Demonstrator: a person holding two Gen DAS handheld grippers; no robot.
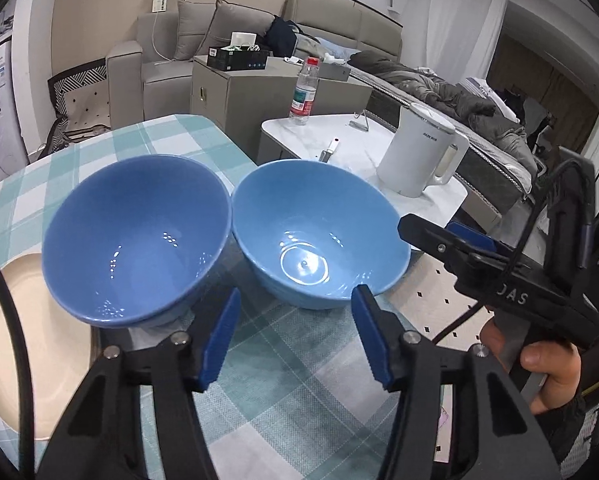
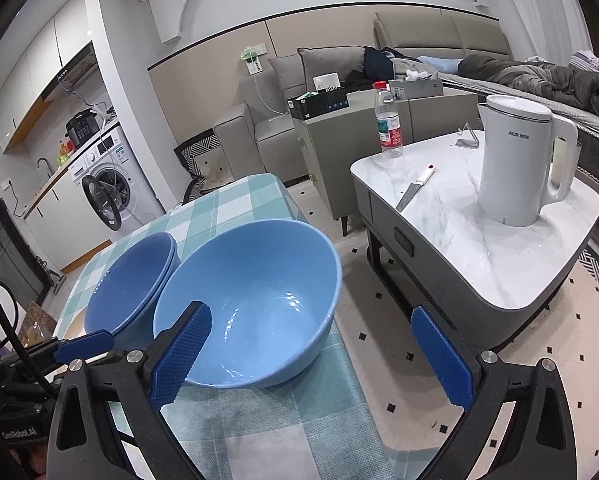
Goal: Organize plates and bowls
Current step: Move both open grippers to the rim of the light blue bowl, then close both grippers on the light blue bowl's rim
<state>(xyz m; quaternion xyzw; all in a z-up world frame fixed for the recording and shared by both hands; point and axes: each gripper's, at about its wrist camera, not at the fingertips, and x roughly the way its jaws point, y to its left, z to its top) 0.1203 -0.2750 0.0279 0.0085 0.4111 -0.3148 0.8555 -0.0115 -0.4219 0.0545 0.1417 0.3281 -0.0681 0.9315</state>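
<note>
Bowls: lighter blue bowl (image 1: pixel 319 236) is set upright on the checked desk (image 1: pixel 295 364), rim against the stacked darker blue bowls (image 1: pixel 139 240), which are tilted.
Plate: cream plate (image 1: pixel 39 344) is seen at the left, partly under the stack.
Left gripper (image 1: pixel 295 340): fingers apart, nothing held, pointed at the gap between the bowls.
Right gripper (image 2: pixel 311 356): fingers wide apart, nothing gripped, near the lighter bowl's rim.
Side table: white kettle (image 2: pixel 515 164) and bottle (image 2: pixel 387 124) are stood there.
</note>
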